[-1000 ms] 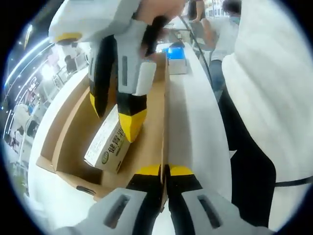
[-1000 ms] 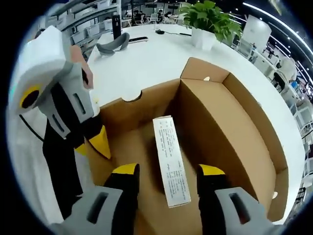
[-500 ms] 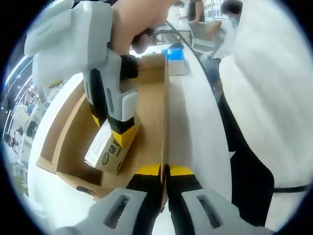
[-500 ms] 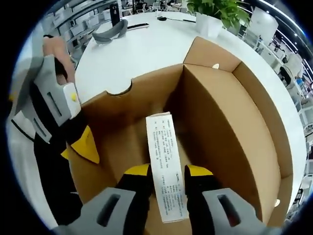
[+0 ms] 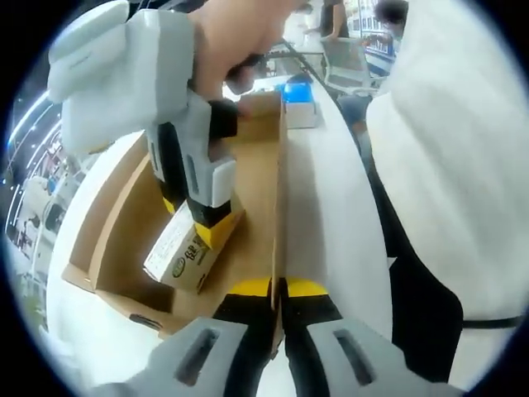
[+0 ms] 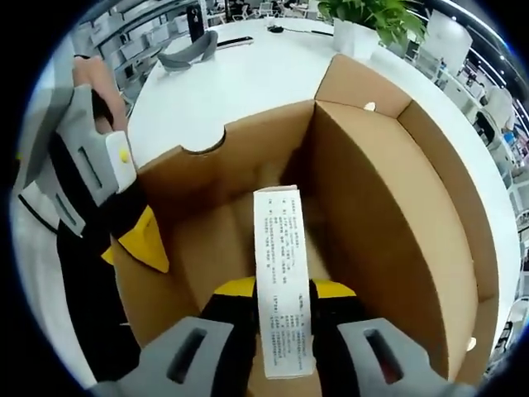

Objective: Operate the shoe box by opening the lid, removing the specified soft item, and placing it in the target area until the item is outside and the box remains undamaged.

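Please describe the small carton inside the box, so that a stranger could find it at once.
On the white table stands an open brown shoe box. Inside, the right gripper clamps a long white carton, the only printed thing there.

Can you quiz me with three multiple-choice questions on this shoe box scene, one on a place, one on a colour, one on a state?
1. Where is the small white carton?
A. inside the cardboard box
B. on the white table
C. beside the potted plant

2. What colour are the gripper tips?
A. red
B. yellow
C. green

3. What is the right gripper doing?
A. hanging open above the box
B. shut on the box wall
C. shut on the carton

Answers:
1 A: brown walls stand around the carton in both views.
2 B: yellow pads show beside the carton and on the left gripper.
3 C: its jaws press the carton's two long sides.
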Demonstrator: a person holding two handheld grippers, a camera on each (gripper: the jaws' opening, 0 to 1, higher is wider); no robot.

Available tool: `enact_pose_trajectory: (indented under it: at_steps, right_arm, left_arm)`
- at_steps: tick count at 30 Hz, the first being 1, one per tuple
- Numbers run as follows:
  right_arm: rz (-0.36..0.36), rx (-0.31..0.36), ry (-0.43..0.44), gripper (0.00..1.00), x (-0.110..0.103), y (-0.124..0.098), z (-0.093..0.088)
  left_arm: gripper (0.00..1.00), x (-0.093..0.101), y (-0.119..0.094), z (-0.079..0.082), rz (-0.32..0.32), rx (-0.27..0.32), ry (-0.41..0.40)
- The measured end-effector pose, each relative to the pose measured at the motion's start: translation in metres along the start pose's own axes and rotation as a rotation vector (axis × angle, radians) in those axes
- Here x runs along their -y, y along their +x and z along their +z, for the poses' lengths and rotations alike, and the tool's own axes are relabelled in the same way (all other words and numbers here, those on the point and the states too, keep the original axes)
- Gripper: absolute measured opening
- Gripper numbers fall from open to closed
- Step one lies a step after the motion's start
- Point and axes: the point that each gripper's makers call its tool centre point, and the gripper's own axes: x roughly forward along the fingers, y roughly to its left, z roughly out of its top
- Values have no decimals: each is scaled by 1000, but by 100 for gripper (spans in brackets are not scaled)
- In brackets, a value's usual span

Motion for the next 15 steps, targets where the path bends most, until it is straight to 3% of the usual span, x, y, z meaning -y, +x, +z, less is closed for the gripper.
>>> enact_pose_trajectory:
  at_steps: [7,15]
  right_arm:
    - [-19,5,6,21,-1,-4,-2]
    - [-30,71,112,20,-1,-12,0]
  left_arm:
    - [3,0,1,0,-2,0,6]
    - [2,0,1,0,-10,6,7]
